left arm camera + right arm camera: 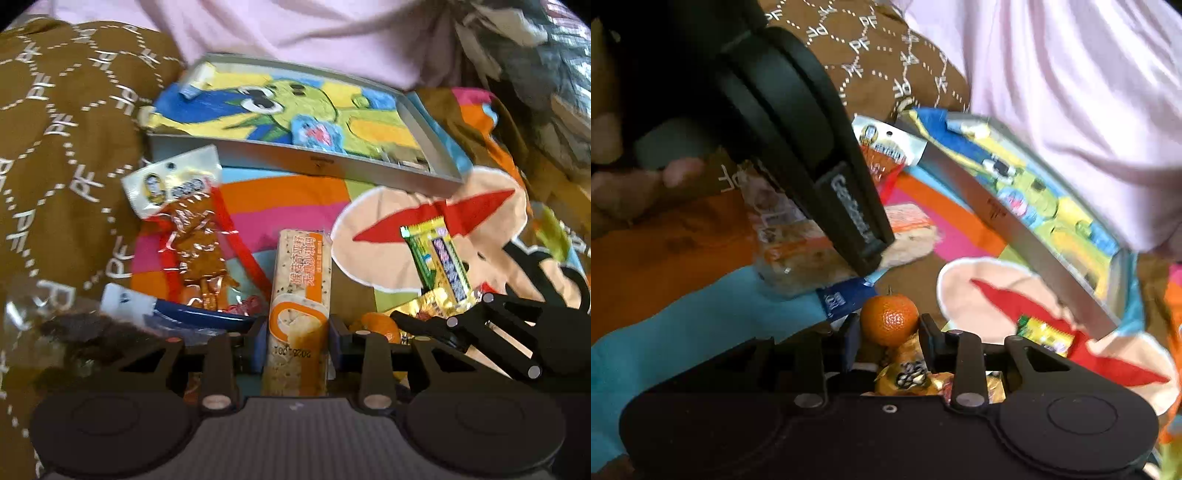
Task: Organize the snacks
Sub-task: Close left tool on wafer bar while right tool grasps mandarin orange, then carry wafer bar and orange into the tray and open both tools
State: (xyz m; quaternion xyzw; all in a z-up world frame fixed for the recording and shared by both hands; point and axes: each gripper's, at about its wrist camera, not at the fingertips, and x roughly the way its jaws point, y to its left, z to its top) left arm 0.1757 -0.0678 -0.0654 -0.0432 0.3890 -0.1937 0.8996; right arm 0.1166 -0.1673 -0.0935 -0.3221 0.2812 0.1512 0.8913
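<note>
My left gripper point(298, 332) is shut on a long cream-and-orange snack bar point(300, 280), which points forward between the fingers. In the right wrist view the same bar point(912, 229) sticks out past the left gripper point(881, 254). My right gripper point(890, 332) is shut on a small mandarin point(889, 318), one finger on each side. A shallow tin box point(306, 162) with a cartoon lining lies open beyond both grippers, and shows again as the tin box point(1008, 218) in the right wrist view. The right gripper point(400, 321) enters the left wrist view from the right, beside the mandarin point(382, 326).
On the colourful cartoon blanket point(288, 199) lie a red-edged packet of brown snack point(192, 240), a green-yellow candy point(439, 258), a blue packet point(846, 295) and gold wrappers point(912, 376). Brown patterned fabric point(62, 122) bounds the left; pink cloth point(1071, 92) lies behind the box. A hand point(635, 184) holds the left gripper.
</note>
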